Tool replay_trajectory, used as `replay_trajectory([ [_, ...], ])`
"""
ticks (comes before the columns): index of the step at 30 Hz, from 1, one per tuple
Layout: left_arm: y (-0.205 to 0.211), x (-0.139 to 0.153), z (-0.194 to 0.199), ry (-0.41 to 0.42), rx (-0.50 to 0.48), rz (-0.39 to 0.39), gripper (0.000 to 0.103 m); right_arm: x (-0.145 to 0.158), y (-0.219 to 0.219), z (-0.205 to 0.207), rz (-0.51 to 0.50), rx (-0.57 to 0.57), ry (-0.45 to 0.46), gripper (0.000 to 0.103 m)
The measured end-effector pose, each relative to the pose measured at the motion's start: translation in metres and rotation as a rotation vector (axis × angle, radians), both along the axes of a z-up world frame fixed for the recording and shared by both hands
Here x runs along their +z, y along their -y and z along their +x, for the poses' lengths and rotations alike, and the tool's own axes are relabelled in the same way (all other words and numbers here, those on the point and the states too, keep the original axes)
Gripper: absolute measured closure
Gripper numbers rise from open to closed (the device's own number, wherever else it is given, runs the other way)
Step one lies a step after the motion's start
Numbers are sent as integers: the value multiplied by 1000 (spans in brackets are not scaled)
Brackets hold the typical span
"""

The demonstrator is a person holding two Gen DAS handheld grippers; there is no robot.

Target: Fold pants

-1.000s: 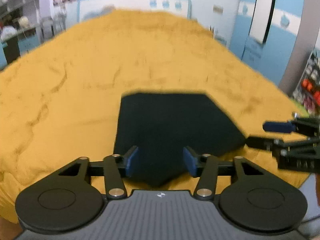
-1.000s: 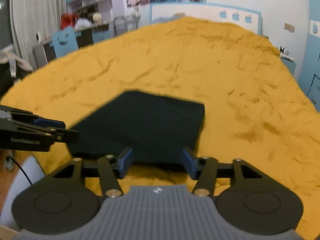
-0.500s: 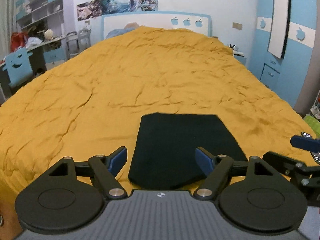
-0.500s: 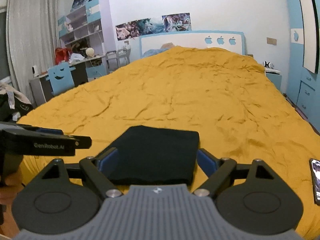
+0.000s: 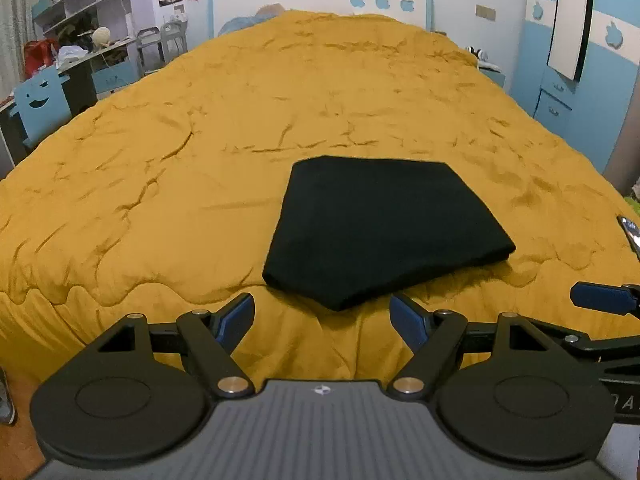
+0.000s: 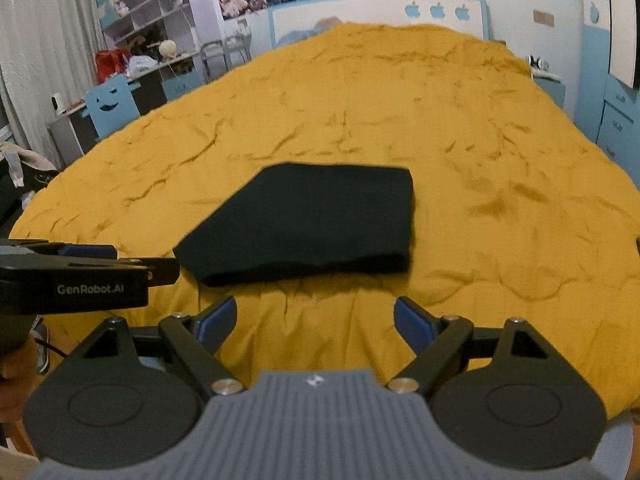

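Item: black pants (image 5: pixel 384 228), folded to compact bundle, lying on mustard-yellow duvet (image 5: pixel 200 152) near foot edge of bed.
Left gripper (image 5: pixel 322 318): jaws spread wide, nothing between, short of bundle.
Right gripper (image 6: pixel 316 318): same, empty, clear of cloth.
Task status: fold judged complete.
Risks: near corner points toward bed edge; stray fingertip snag on it could drag bundle off or peel top layer; soft duvet offers little hold.
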State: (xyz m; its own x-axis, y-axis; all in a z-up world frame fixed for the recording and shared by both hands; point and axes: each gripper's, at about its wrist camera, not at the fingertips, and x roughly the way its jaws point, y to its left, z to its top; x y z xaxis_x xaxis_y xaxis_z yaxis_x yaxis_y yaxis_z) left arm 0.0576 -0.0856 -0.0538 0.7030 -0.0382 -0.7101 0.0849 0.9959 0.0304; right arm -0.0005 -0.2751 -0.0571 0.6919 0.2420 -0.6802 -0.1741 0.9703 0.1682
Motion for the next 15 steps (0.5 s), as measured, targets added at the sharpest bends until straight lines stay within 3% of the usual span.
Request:
replay_trajectory([
  [15, 5, -1, 0, -10, -15, 1, 13, -2, 4, 0, 1, -4, 2, 21],
])
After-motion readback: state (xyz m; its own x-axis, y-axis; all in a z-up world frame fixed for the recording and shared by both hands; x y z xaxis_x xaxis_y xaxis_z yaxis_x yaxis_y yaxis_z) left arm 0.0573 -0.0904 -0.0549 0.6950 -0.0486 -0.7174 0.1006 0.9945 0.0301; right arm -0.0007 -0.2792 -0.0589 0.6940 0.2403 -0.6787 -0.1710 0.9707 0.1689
